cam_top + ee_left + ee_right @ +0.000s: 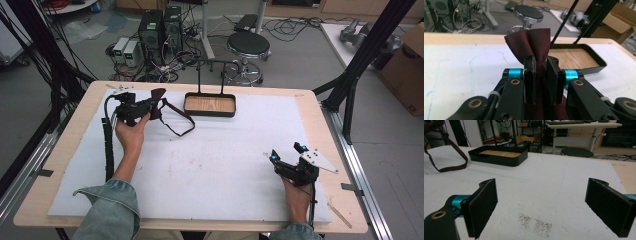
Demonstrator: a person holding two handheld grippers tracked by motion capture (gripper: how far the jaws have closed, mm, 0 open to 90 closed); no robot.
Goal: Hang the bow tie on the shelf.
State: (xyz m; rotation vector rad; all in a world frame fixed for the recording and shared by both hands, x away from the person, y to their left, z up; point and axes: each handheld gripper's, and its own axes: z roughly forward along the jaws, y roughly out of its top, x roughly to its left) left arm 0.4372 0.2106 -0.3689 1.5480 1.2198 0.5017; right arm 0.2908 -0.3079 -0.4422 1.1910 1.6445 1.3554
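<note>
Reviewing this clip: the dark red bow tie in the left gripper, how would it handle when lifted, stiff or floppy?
Probably floppy: the bow tie bunches into folds where the left gripper pinches it. Its strap trails in a loose loop onto the white mat, so it would likely dangle and drag. It looks like thin fabric, so likely light.

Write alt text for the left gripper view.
The left gripper is shut on the middle of a dark red bow tie, held above a white mat. A black tray with a wooden bottom sits behind it.
</note>
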